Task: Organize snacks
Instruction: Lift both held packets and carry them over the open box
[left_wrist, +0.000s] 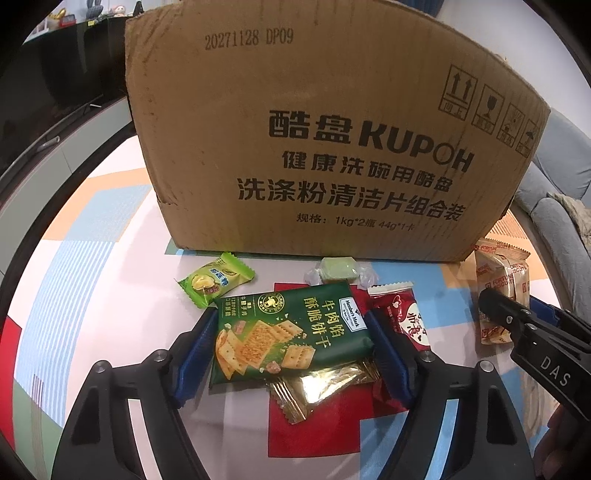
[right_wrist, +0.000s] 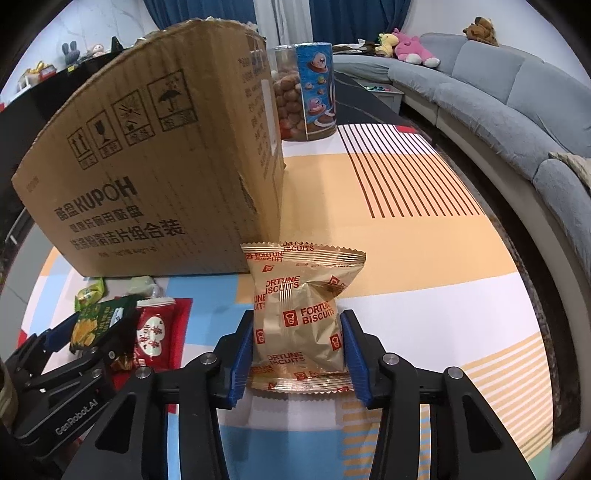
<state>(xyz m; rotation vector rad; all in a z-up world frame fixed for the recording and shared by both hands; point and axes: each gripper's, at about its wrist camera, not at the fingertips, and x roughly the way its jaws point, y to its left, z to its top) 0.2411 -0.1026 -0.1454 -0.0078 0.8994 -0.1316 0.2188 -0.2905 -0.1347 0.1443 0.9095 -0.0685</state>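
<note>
My left gripper (left_wrist: 291, 345) is shut on a dark green cracker packet (left_wrist: 286, 332), blue pads against both its sides. A gold wrapper (left_wrist: 325, 387) lies under the packet's near end and a red-and-white packet (left_wrist: 404, 317) to its right. My right gripper (right_wrist: 297, 349) is shut on a gold Fortune Biscuits packet (right_wrist: 301, 317), which also shows in the left wrist view (left_wrist: 500, 280). A big cardboard box (left_wrist: 332, 129) stands just behind the snacks, also in the right wrist view (right_wrist: 155, 166).
A light green candy packet (left_wrist: 216, 282) and a pale green wrapped sweet (left_wrist: 340, 271) lie by the box's base on the patterned tabletop (right_wrist: 424, 258). A tall jar of nuts (right_wrist: 306, 88) stands behind the box. A grey sofa (right_wrist: 509, 96) curves around the right.
</note>
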